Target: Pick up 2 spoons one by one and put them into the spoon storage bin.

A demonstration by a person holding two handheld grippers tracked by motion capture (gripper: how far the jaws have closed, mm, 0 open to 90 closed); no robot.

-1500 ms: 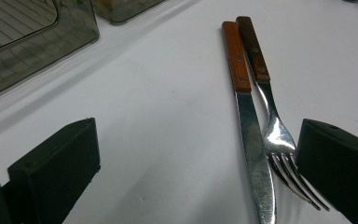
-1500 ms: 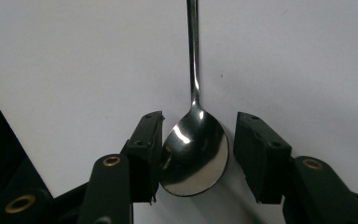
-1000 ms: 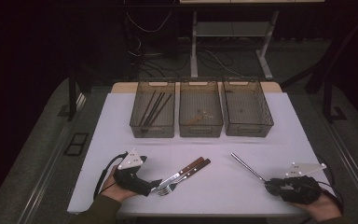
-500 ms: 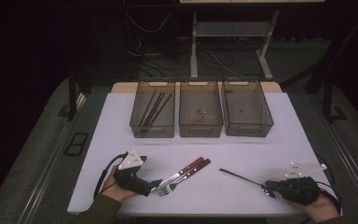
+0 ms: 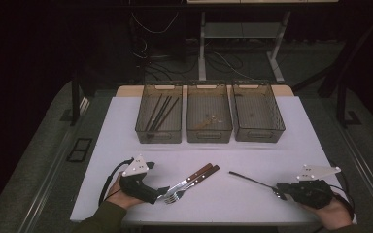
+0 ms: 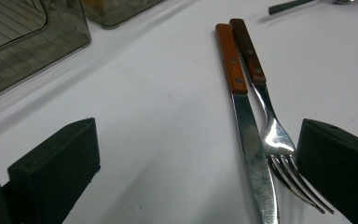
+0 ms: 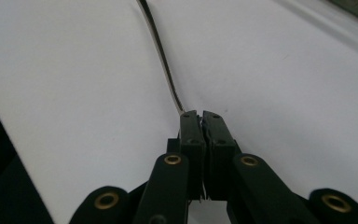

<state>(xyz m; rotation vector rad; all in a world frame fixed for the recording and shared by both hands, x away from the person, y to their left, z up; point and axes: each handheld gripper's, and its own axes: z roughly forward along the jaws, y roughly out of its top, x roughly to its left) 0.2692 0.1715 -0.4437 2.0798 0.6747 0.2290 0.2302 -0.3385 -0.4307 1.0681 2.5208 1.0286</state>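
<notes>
My right gripper [image 5: 278,190] sits at the table's near right, shut on one end of a thin dark-handled utensil [image 5: 250,178]. The utensil runs away from the closed jaws [image 7: 200,116] over the white tabletop [image 7: 161,51]. Its far end also appears in the left gripper view [image 6: 289,5]. A wood-handled knife [image 5: 192,179] and fork [image 5: 177,196] lie side by side at the near middle. My left gripper [image 5: 164,190] rests open at their metal ends. Between its jaws [image 6: 196,177] lie the knife blade [image 6: 249,154] and the fork tines [image 6: 284,163], close to the right jaw.
Three smoky see-through bins stand in a row at the back of the white table [image 5: 121,145]. The left bin [image 5: 158,137] holds several dark sticks, the middle bin [image 5: 209,137] a few small bits, and the right bin [image 5: 260,136] looks bare.
The dark utensil has swung: its far end came down and leftward, so it lies flatter. The right gripper has closed on its near end. The left hand stayed put.
</notes>
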